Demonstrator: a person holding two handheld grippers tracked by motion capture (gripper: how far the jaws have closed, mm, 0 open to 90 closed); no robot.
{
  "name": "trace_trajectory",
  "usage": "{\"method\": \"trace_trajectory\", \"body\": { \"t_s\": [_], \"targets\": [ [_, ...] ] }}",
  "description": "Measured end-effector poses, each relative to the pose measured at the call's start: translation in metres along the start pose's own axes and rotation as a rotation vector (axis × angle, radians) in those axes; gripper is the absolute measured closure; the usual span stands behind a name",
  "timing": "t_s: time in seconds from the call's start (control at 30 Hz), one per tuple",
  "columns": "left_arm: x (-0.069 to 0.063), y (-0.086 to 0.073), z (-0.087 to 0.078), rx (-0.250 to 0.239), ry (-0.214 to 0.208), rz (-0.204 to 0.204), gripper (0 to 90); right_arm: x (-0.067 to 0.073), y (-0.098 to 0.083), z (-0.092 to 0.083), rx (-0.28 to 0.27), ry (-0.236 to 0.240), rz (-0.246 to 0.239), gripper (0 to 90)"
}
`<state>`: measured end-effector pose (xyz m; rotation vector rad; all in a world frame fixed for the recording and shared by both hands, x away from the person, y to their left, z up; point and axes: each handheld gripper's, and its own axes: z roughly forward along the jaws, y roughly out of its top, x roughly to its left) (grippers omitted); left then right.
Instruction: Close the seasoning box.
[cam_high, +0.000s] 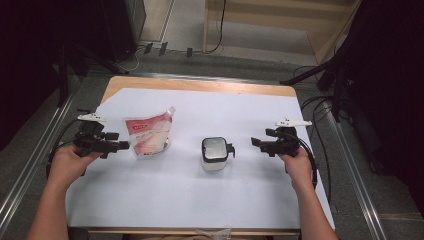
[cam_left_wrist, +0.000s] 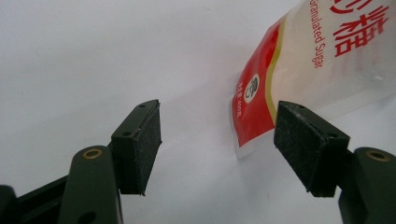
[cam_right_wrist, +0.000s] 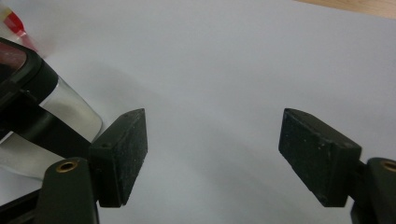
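Note:
A red and white granulated sugar pouch (cam_high: 148, 134) lies flat on the white sheet, left of centre. To its right stands a small clear container with a black lid and side clasp (cam_high: 215, 154). My left gripper (cam_high: 122, 146) sits just left of the pouch, pointing right, jaws open. In the left gripper view, the pouch's corner (cam_left_wrist: 254, 116) lies just ahead of the right pad of the left gripper (cam_left_wrist: 219, 135), untouched. My right gripper (cam_high: 256, 144) is right of the container, pointing left and open. In the right gripper view, the container (cam_right_wrist: 70, 105) is beside the left pad of the right gripper (cam_right_wrist: 212, 154).
A white sheet (cam_high: 200, 200) covers most of the wooden table (cam_high: 200, 84). Metal rails run along both sides of the table, with cables and dark stands on the floor beyond. A bit of clear plastic shows at the table's near edge (cam_high: 215, 233).

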<state>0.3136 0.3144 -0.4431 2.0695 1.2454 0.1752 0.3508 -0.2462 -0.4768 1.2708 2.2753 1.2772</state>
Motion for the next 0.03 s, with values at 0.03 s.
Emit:
{"method": "trace_trajectory", "body": {
  "t_s": [0.03],
  "targets": [
    [0.0003,0.0000,0.0010,0.002,0.001,-0.001,32.7,-0.0002,-0.0003,0.0005,-0.004,-0.003,0.001,24.0]
  ]
}}
